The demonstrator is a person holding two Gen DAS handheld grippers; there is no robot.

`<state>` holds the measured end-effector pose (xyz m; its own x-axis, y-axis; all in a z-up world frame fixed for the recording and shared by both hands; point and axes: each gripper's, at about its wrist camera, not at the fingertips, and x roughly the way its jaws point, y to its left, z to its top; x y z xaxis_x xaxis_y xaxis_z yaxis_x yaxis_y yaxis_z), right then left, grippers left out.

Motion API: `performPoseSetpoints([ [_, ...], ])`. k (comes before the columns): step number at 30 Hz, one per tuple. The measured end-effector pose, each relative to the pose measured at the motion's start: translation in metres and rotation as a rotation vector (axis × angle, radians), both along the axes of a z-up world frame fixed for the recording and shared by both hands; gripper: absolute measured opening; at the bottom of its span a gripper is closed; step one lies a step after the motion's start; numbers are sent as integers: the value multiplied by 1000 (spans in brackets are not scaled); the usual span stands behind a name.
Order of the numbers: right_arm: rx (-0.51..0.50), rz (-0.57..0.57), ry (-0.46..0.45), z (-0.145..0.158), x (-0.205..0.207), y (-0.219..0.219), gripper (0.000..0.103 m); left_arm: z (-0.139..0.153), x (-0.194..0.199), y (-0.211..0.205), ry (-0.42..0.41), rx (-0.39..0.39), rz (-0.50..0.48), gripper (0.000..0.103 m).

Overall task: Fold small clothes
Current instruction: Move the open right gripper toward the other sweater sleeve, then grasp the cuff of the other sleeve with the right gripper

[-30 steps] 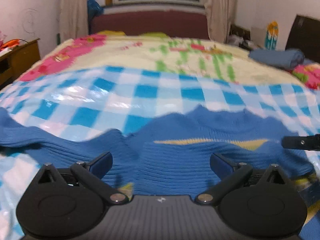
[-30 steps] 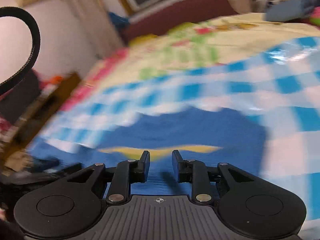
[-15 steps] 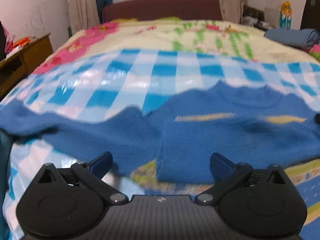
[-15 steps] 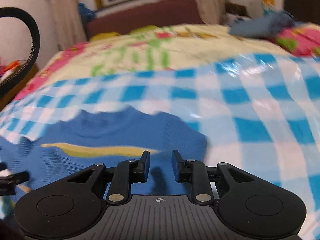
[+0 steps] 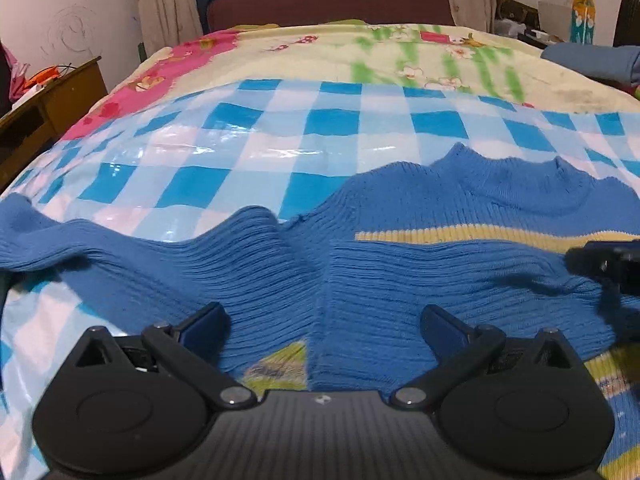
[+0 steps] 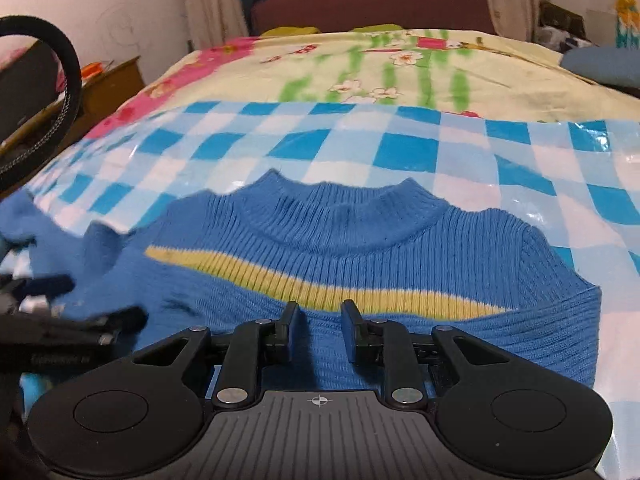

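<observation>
A small blue knit sweater (image 5: 400,272) with a yellow chest stripe (image 6: 360,292) lies flat, collar toward the headboard. Its left sleeve (image 5: 120,256) stretches out to the left edge of the left wrist view. My left gripper (image 5: 322,312) is wide open, low over the sweater where that sleeve joins the body, with nothing between its fingers. My right gripper (image 6: 320,308) hovers over the chest just below the stripe; its jaws stand a narrow gap apart and pinch no fabric. Each gripper shows at the edge of the other's view: the right gripper (image 5: 600,260), the left gripper (image 6: 80,320).
The sweater rests on a shiny blue-and-white checked sheet (image 5: 320,140) laid over a floral bedspread (image 5: 360,52). A folded blue cloth (image 5: 592,60) lies far right. A wooden desk (image 5: 48,100) stands at the left, a dark red headboard (image 5: 328,4) at the back.
Both views have dipped toward the sweater. The right gripper has swung across so the sweater's chest sits centred under it. The left gripper stays wide open; the right gripper's gap looks the same.
</observation>
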<state>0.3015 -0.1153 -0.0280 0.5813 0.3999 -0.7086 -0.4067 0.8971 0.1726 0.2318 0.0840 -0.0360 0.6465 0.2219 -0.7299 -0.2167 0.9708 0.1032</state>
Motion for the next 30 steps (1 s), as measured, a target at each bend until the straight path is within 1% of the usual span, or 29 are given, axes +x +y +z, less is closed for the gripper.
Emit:
performPoseSetpoints([
  [2,25,-12,-16,6,-1,-3,23,5,-4,0,-19,10,3,103],
  [3,11,-8,-39,7,-1,-2,24,5,-6,0,-19,5,0,103],
  [4,-33,-8,-49,4,1,0,25,4,-7,0,-6,-5,-4,103],
  [5,-70,-18,-33,-1,4,1,26,2,-9,0,8,-14,-9,103],
  [6,-66,-26,-4,-5,9,-1,26,3,-14,-1,1,-15,-10,103],
  [8,-31,-42,12,0,9,-5,26,9,-26,1,-20,-24,-2,103],
  [10,-9,-29,-12,12,3,-3,28,16,-39,7,-42,-60,17,103],
  [12,8,20,-33,24,-3,8,28,21,-50,11,-59,-77,37,103],
  [13,10,50,-40,30,-5,18,28,22,-54,12,-52,-79,34,103],
  [14,10,83,-43,34,-6,30,28,23,-58,13,-44,-83,27,103],
  [16,17,166,-37,43,-10,56,28,26,-69,19,-54,-96,26,103],
  [20,25,337,-42,55,-23,114,29,40,-94,43,-91,-138,65,103],
  [23,25,456,-46,56,-33,156,29,46,-110,60,-109,-146,82,103],
  [27,16,588,-2,49,-42,212,29,49,-129,82,-115,-150,106,103],
  [30,-27,658,23,37,-50,247,29,48,-140,96,-115,-171,130,103],
])
